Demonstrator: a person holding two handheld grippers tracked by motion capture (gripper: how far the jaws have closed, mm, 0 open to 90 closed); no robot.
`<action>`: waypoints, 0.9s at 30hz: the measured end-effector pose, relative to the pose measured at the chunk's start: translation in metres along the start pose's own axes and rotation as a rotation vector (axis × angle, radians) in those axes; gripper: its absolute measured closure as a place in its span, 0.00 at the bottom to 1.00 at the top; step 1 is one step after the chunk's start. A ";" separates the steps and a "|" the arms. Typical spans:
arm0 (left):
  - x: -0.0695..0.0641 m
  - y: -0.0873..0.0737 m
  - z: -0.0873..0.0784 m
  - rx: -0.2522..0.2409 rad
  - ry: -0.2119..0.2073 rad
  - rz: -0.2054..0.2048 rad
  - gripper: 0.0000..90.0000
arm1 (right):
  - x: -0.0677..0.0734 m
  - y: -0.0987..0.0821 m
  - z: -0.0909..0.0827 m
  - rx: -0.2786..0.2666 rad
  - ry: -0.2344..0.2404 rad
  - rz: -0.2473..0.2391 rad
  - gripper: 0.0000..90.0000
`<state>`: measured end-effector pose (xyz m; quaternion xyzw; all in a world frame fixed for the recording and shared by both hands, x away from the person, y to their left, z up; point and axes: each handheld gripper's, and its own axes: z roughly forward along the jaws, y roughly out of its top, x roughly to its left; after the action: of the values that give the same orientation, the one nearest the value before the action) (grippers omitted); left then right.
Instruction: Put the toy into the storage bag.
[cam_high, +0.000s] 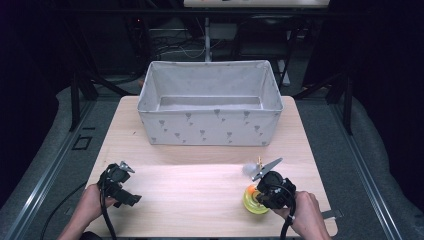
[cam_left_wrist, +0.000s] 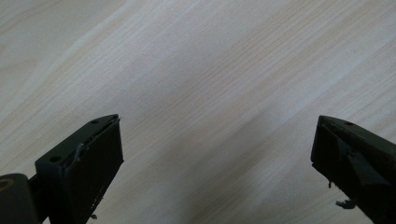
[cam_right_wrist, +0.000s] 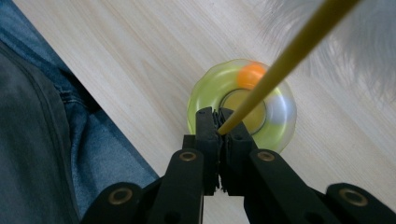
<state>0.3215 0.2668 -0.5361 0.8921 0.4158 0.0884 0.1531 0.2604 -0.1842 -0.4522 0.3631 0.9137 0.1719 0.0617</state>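
Note:
A yellow-green round toy base (cam_right_wrist: 201, 95) with an orange ball (cam_right_wrist: 252, 74) in its ring lies on the wooden table (cam_high: 200, 185) near the front right. A thin yellow stick (cam_right_wrist: 285, 58) rises from it to a pale feather (cam_right_wrist: 369, 51). My right gripper (cam_right_wrist: 218, 122) is shut on the lower end of that stick, right above the base (cam_high: 252, 205). In the high view the feather (cam_high: 248, 169) lies just beyond the right gripper (cam_high: 260, 194). My left gripper (cam_high: 129, 192) hovers at the front left, open, with bare wood between its fingers (cam_left_wrist: 88, 163).
A large grey fabric box (cam_high: 210, 127) with a small print stands open at the back middle of the table. The person's jeans (cam_right_wrist: 46, 116) are past the table's front edge. Dark floor and frames surround the table.

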 end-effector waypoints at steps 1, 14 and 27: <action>0.000 0.000 0.000 0.001 -0.001 -0.001 0.03 | 0.000 0.002 -0.001 0.022 -0.007 -0.015 0.97; 0.000 0.000 0.000 0.003 0.002 -0.001 0.03 | -0.003 0.011 -0.005 0.071 -0.010 -0.035 0.98; 0.000 0.000 0.000 0.003 -0.001 -0.002 0.03 | -0.004 0.021 -0.013 0.065 -0.017 -0.054 0.98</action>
<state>0.3217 0.2668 -0.5363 0.8920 0.4166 0.0874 0.1521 0.2739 -0.1762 -0.4321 0.3415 0.9277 0.1371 0.0622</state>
